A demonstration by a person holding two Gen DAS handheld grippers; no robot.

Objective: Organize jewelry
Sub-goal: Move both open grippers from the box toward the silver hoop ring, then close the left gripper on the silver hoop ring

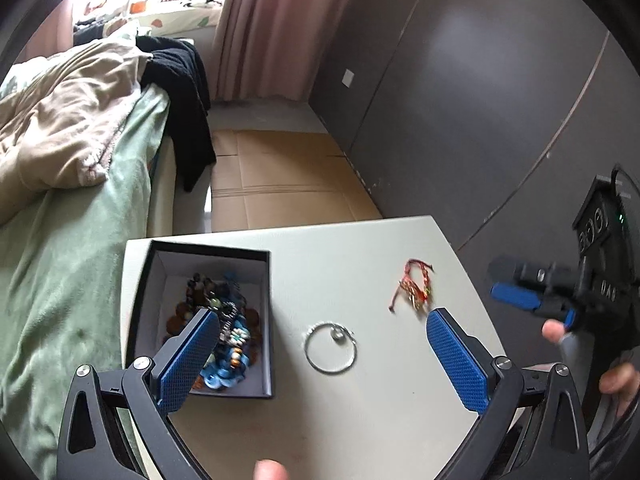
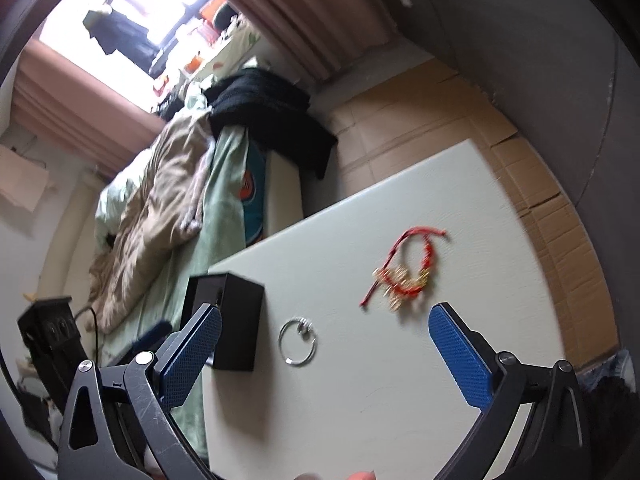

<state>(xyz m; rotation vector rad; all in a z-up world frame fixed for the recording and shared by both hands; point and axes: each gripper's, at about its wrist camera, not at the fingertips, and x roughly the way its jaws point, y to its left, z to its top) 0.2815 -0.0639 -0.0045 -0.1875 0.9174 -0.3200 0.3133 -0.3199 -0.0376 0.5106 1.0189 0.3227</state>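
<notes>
A black box [image 1: 212,250] with a white lining stands at the left of the white table [image 1: 360,256] and holds several beaded pieces [image 1: 224,344]. A silver ring bracelet [image 1: 330,347] lies bare on the table to its right. Farther right lies a red and gold string bracelet [image 1: 414,290]. My left gripper [image 1: 322,334] is open above the table with the silver bracelet between its wide fingers, untouched. In the right wrist view my right gripper [image 2: 324,328] is open too, above the silver bracelet [image 2: 298,342], with the red bracelet [image 2: 404,276] and the box [image 2: 236,320] beyond.
A bed with a green sheet [image 1: 68,280], a beige blanket and black clothing runs along the table's left side. Flattened cardboard [image 1: 280,184] covers the floor behind the table. A grey wall [image 1: 480,100] stands to the right. The other gripper [image 1: 532,296] hovers at the table's right edge.
</notes>
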